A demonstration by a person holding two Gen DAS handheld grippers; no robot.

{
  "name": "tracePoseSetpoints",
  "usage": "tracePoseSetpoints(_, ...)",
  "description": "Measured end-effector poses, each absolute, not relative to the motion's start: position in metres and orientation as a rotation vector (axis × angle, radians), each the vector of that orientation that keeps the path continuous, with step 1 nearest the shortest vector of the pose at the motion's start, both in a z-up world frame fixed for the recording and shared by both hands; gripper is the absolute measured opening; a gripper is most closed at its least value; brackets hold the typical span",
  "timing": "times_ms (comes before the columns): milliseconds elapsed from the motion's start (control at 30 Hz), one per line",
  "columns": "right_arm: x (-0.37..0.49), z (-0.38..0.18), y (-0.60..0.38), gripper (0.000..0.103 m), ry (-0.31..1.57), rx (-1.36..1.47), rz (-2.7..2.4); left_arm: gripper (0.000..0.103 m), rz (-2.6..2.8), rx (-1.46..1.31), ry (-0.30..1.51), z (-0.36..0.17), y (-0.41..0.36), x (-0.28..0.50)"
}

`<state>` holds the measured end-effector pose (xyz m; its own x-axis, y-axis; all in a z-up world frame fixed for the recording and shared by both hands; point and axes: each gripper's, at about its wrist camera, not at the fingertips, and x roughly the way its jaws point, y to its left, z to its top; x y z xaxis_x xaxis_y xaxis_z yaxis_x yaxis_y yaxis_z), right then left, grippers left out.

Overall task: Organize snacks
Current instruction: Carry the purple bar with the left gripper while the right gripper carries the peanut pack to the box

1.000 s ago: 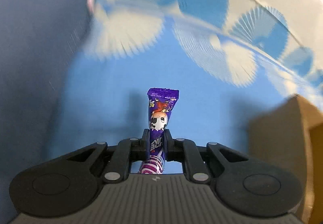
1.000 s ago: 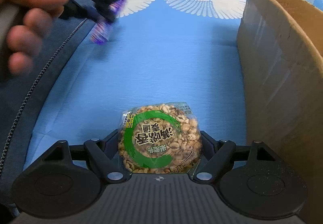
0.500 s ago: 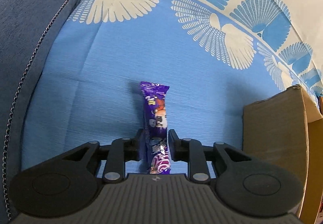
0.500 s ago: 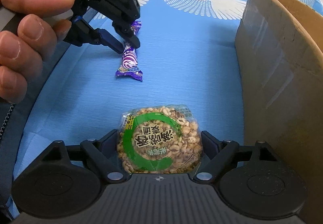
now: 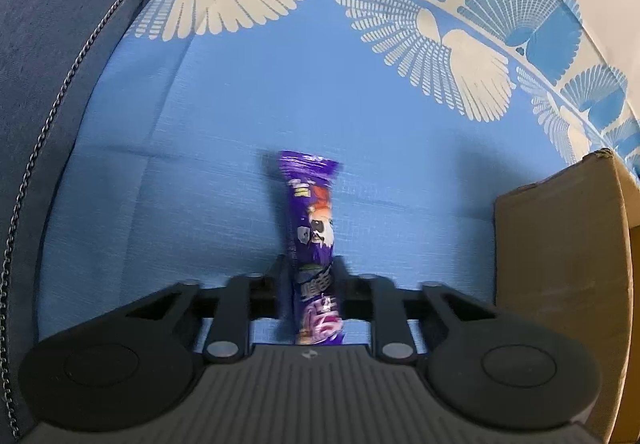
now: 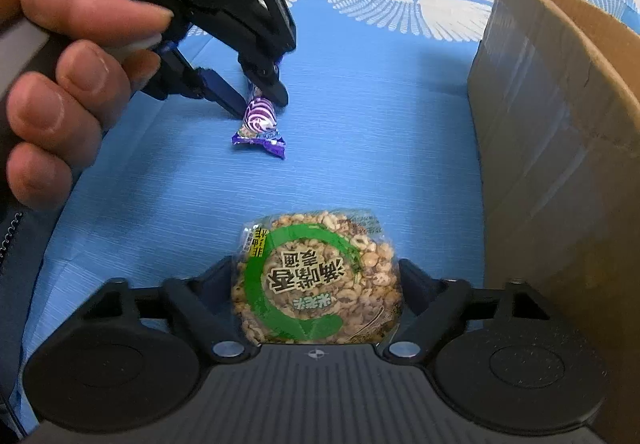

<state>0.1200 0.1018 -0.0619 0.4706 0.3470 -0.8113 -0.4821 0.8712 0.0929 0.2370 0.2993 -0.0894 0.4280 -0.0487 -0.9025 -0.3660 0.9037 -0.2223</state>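
A cardboard box (image 6: 560, 131) stands on the blue patterned cloth (image 5: 200, 163), walling off the right side. The right gripper (image 6: 316, 284) clamps the round puffed-grain cake pack (image 6: 316, 284) beside it. The left gripper (image 5: 310, 280), jaws just closing, pinches the purple candy bar (image 5: 314, 228), which lies on the cloth.

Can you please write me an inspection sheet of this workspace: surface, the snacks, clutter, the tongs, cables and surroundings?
Surface: blue cloth with a white fan pattern along its far edge.
Job's things: purple candy bar lying on the cloth; round puffed-grain cake in a clear wrapper with a green ring; cardboard box at the right side.
Clutter: nothing seen.
Tongs: left tongs have just been closing and stand around the purple candy bar, with a hand on the handle; right tongs are wide, shut on the puffed-grain cake.
Cables: nothing seen.
Surroundings: dark blue fabric with a zipper at the left edge.
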Motion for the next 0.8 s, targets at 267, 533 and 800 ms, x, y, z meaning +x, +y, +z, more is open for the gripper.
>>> tracePoseSetpoints(267, 0.11, -0.011, 0.089, 0.081, 0.794, -0.09, 0.532, 0.015, 0.157, -0.431, 0.912, -0.044, 0.299, 0.233)
tracePoseSetpoints(533, 0.087, 0.074, 0.04, 0.081, 0.497, -0.013, 0.509, 0.015, -0.075, -0.51, 0.653, 0.017, 0.272, 0.212)
tracePoseSetpoints(800, 0.084, 0.133, -0.052, 0.082, 0.287, 0.09, 0.207, 0.016, -0.478, -0.433, 0.44, 0.073, 0.177, 0.18)
